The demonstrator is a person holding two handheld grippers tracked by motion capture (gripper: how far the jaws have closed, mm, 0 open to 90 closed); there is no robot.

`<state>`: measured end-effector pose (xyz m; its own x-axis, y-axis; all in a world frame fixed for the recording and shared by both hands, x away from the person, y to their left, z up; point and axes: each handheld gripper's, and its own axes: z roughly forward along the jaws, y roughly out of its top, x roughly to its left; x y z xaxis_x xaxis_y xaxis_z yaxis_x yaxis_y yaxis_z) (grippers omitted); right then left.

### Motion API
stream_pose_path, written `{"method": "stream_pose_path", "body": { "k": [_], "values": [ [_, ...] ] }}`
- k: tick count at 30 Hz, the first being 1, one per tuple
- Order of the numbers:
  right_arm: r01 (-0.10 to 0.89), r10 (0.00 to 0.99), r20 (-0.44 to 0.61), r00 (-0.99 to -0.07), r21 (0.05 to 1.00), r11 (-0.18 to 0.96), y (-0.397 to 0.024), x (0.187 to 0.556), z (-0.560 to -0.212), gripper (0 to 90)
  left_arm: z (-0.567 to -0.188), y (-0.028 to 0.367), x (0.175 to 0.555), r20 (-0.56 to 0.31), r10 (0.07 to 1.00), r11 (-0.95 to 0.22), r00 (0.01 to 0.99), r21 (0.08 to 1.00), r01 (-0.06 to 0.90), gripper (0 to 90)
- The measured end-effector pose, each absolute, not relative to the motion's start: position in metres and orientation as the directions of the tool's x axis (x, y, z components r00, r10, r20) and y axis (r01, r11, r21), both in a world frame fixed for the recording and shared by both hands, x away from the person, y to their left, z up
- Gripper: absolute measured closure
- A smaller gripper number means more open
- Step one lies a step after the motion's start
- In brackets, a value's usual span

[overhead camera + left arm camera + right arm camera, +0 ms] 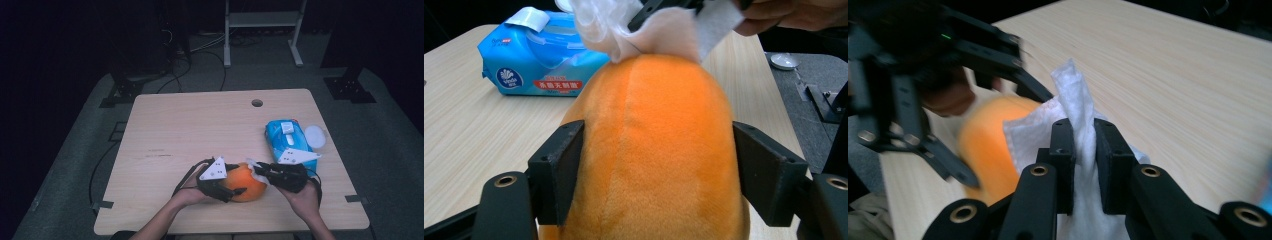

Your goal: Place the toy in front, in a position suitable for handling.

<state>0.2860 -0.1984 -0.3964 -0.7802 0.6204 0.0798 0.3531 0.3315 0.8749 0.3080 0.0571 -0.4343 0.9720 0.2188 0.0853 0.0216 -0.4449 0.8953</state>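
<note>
While my left gripper (656, 175) clamps the orange plush toy (654, 150) and my right gripper (1083, 150) pinches a white wipe (1075, 100), I read "Vinda" on the blue wipes pack (539, 55).

A dim lab or recording room: a lone wooden counter (200, 130) stands on grey carpet (390, 145), cables (200, 60) trail across the floor, and a white metal frame (262, 22) and black stand bases (350, 87) surround it.

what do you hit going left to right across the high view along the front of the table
left gripper → orange plush toy → white wipe → right gripper → blue pack of wipes → its round white lid
</note>
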Motion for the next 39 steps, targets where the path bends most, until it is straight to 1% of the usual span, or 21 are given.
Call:
{"method": "stream_pose_path", "body": {
  "k": [3, 5, 10, 14, 17, 20, 22, 24, 29, 30, 36, 39],
  "values": [
    [0.316, 0.587, 0.061, -0.807, 0.885, 0.342, -0.187, 0.282, -0.392, 78.7, -0.434, 0.057, 0.308, 0.088, 0.219, -0.446, 0.972, 0.895, 0.019, 25.8],
    [0.303, 0.582, 0.043, -0.812, 0.883, 0.358, -0.185, 0.282, -0.391, 78.8, -0.433, 0.059, 0.309, 0.089, 0.22, -0.446, 0.972, 0.895, 0.018, 26.1],
    [0.361, 0.626, 0.079, -0.776, 0.869, 0.338, -0.205, 0.289, -0.4, 78.8, -0.433, 0.062, 0.312, 0.072, 0.232, -0.435, 0.97, 0.9, 0.037, 26.2],
    [0.402, 0.661, 0.106, -0.743, 0.86, 0.314, -0.22, 0.294, -0.404, 78.8, -0.433, 0.059, 0.31, 0.075, 0.234, -0.433, 0.969, 0.901, 0.035, 26.2],
    [0.367, 0.636, 0.091, -0.766, 0.874, 0.318, -0.207, 0.289, -0.398, 78.7, -0.433, 0.055, 0.308, 0.083, 0.234, -0.438, 0.969, 0.899, 0.028, 26.1],
    [0.314, 0.596, 0.053, -0.801, 0.885, 0.343, -0.188, 0.282, -0.391, 78.7, -0.433, 0.053, 0.306, 0.088, 0.238, -0.439, 0.967, 0.898, 0.026, 25.9],
    [0.298, 0.584, 0.036, -0.811, 0.885, 0.358, -0.183, 0.281, -0.389, 78.7, -0.433, 0.055, 0.306, 0.085, 0.239, -0.439, 0.967, 0.898, 0.03, 25.9],
    [0.31, 0.585, 0.047, -0.809, 0.881, 0.357, -0.185, 0.283, -0.392, 78.8, -0.433, 0.055, 0.307, 0.085, 0.234, -0.439, 0.968, 0.898, 0.027, 25.2],
    [0.359, 0.586, 0.107, -0.804, 0.872, 0.333, -0.198, 0.288, -0.399, 78.8, -0.431, 0.055, 0.309, 0.063, 0.231, -0.411, 0.971, 0.911, 0.039, 17.7],
    [0.357, 0.587, 0.104, -0.803, 0.872, 0.335, -0.199, 0.287, -0.399, 78.8, -0.431, 0.056, 0.31, 0.057, 0.232, -0.41, 0.971, 0.911, 0.044, 16.9],
    [0.349, 0.592, 0.082, -0.802, 0.868, 0.352, -0.201, 0.289, -0.399, 78.8, -0.429, 0.059, 0.311, 0.045, 0.231, -0.399, 0.972, 0.915, 0.053, 17.8],
    [0.359, 0.598, 0.091, -0.797, 0.866, 0.347, -0.205, 0.289, -0.4, 78.8, -0.43, 0.059, 0.312, 0.034, 0.235, -0.392, 0.971, 0.918, 0.063, 16.7]
  ]
}}
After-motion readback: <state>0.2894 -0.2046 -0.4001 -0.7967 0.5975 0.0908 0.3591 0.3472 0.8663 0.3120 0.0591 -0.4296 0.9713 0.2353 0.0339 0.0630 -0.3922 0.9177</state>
